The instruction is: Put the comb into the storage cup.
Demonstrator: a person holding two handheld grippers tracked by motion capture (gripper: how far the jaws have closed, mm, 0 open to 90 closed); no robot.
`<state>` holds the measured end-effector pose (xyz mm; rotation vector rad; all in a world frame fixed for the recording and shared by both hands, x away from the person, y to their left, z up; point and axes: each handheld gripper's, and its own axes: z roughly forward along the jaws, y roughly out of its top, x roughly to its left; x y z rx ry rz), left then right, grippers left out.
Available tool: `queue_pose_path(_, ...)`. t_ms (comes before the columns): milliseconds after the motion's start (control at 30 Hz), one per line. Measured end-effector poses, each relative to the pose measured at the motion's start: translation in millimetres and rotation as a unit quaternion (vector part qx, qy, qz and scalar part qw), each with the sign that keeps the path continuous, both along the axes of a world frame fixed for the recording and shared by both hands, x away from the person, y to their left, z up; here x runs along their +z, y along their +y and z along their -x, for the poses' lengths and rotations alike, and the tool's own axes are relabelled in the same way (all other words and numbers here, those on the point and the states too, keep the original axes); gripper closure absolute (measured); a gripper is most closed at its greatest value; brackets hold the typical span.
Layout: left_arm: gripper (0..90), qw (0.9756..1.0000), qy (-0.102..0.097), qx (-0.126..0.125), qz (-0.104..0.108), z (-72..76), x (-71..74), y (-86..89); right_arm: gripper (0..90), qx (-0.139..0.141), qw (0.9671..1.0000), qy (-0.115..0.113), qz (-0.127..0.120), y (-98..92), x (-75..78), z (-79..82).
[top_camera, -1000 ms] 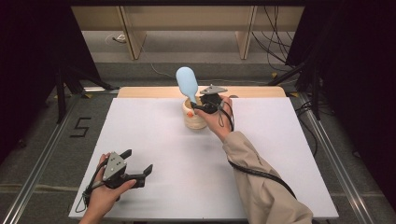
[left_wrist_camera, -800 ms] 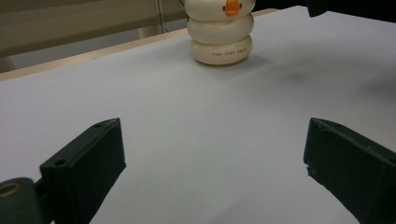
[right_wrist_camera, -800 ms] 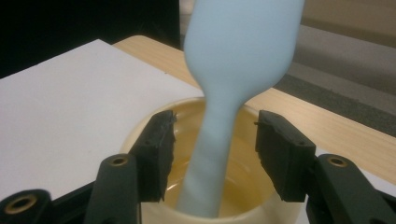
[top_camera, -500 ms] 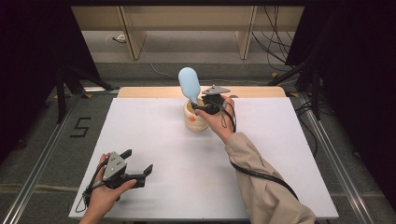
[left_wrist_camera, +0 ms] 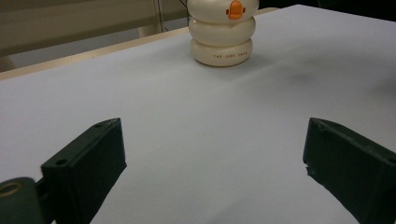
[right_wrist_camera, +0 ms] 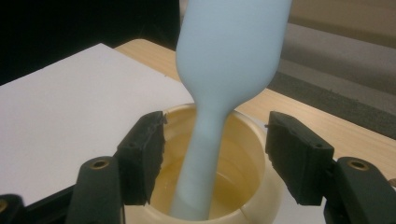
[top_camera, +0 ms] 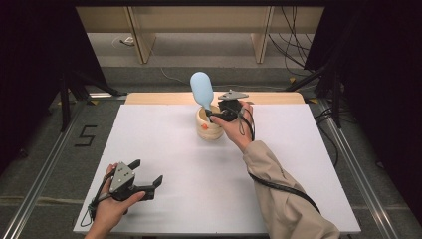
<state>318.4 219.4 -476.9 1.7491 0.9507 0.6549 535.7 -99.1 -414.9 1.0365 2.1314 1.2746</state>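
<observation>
The pale blue spatula [right_wrist_camera: 219, 93] already stands handle-down in the cream holder [top_camera: 209, 129], at twelve o'clock on the white surface [top_camera: 298, 164]. The right gripper [right_wrist_camera: 215, 154] has just been opening around its handle, jaws clear of it. The left gripper [top_camera: 147, 175] rests spread at seven o'clock. Only withdrawing seems left.

This looks like a lab recording station rather than a home: a white-topped counter [top_camera: 164, 144] stands on grey carpet between dark curtains [top_camera: 35, 59], with aluminium floor rails [top_camera: 42, 169] beside it, a black numeral five [top_camera: 85, 135] marked on the floor (a station number, perhaps), and loose black cables [top_camera: 291, 45] trailing behind.
</observation>
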Motion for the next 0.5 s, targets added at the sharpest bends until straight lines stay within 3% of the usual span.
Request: queue_pose_path(500, 5.7, 1.0, 0.002, 0.001, 0.0, 0.1, 0.0, 0.6, 30.2, 0.005, 1.0, 0.006, -0.001, -4.2, 1.7, 4.5)
